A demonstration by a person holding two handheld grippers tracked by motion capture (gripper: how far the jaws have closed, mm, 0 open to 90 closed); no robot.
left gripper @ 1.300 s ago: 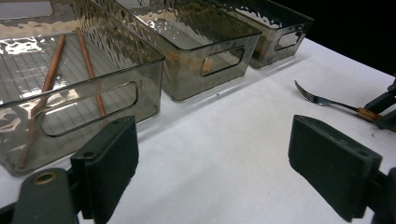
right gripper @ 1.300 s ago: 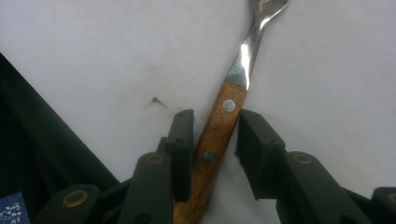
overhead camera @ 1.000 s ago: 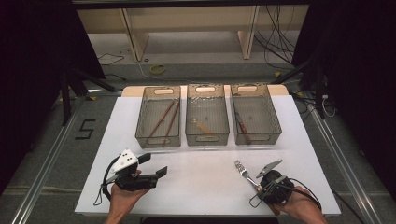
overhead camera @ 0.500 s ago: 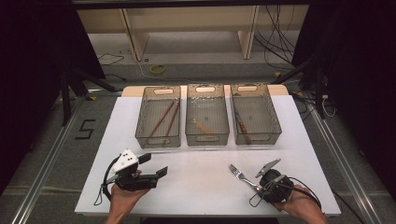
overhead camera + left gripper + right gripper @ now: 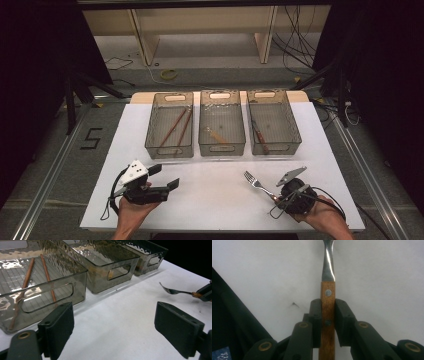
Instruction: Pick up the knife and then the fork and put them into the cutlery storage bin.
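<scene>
Three smoked-plastic bins stood side by side at the far edge of the white table (image 5: 220,200): the left bin (image 5: 170,125) held two brown sticks (image 5: 176,126), the middle bin (image 5: 221,123) one pale utensil (image 5: 216,135), and the right bin (image 5: 273,121) one dark-handled utensil (image 5: 258,135), its kind too small to tell. One fork (image 5: 257,184) was out on the table side of the bins, near the right front corner, well apart from the right bin. The right gripper (image 5: 327,315) was clamped on the fork's wooden handle, jaws pressed against both of its sides, with the steel neck and tines pointing away toward the middle bin. The left gripper (image 5: 162,176) hung near the left front of the table with its jaws spread wide and nothing between them. Bare white tabletop lay between the fork and the bins
</scene>
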